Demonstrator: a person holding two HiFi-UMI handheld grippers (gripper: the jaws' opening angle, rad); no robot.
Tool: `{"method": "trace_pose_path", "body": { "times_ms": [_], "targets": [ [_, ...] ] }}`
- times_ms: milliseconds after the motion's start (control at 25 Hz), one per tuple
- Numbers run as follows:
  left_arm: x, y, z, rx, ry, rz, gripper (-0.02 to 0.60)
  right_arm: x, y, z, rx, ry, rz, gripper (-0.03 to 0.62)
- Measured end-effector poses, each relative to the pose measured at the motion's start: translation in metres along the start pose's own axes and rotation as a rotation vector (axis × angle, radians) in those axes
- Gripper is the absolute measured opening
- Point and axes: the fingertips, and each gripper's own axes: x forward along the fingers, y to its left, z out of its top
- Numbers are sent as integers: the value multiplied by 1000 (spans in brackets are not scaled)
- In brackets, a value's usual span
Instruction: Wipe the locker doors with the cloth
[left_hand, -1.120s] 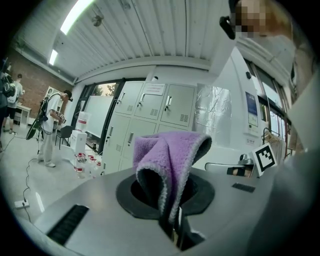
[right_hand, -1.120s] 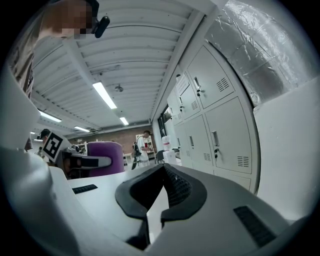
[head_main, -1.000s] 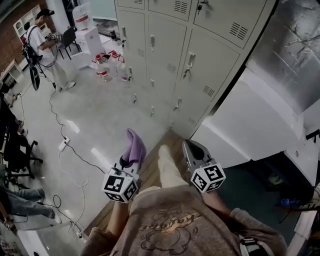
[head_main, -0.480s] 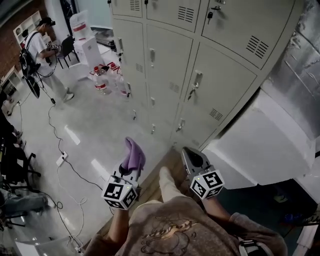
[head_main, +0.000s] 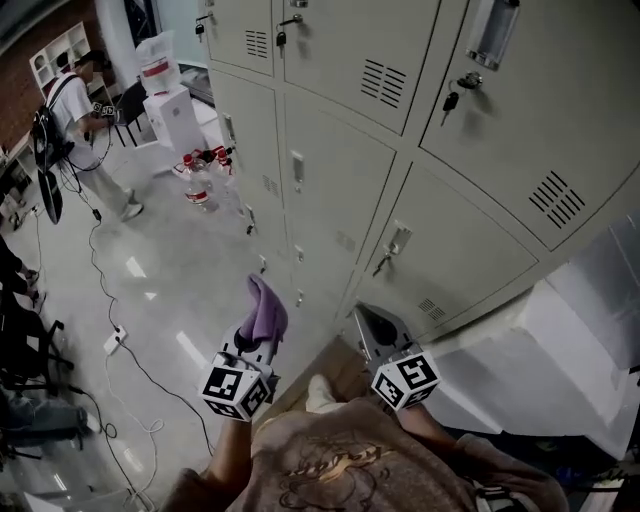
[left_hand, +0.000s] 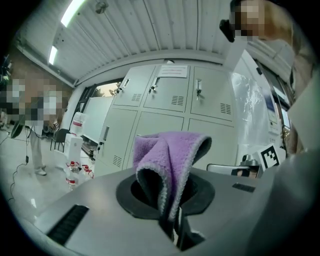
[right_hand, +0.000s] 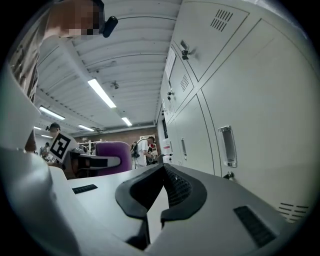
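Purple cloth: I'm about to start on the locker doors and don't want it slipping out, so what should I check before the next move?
1. Purple cloth gripped: ok, the left gripper has its fingers closed on it, with a fold standing above them.
2. Cloth against the locker doors: not ok, it is apart from them.
3. Right gripper free: ok, fingers together with nothing between them.
4. Doors shut: ok for those in view.
5. Snags: not ok, a key hangs from an upper lock.
6. Cloth damp or clean: cannot tell.
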Motion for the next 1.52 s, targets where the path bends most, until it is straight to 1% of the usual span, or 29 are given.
{"method": "trace_pose_path", "body": {
  "times_ms": [120, 320, 480, 680, 800, 1000, 1120, 1360, 1520],
  "targets": [
    [29, 9, 3, 0, 3, 13, 40, 18, -23, 7, 16, 5, -5, -3],
    [56, 20, 7, 0, 7, 21, 40, 38, -48, 9, 21, 19, -16, -3],
    [71, 32, 5, 18, 33, -1, 40, 51, -56, 9, 28, 17, -33, -3],
    [86, 41, 8, 22, 53, -43, 40, 60, -62, 10, 50, 7, -94, -3],
    [97, 46, 12, 41, 56, -70, 40, 65, -65, 13, 46, -4, -118, -3],
    [115, 56, 24, 83, 37, -90, 40, 69, -73, 13, 41, -22, -158, -3],
    [126, 59, 39, 134, 9, -106, 40, 72, -74, 14, 33, -25, -170, -3],
    [150, 61, 80, 248, -59, -137, 40, 77, -71, 16, 27, -27, -172, -3],
    [164, 65, 116, 295, -110, -143, 40, 80, -67, 15, 29, -30, -167, -3]
  ]
}}
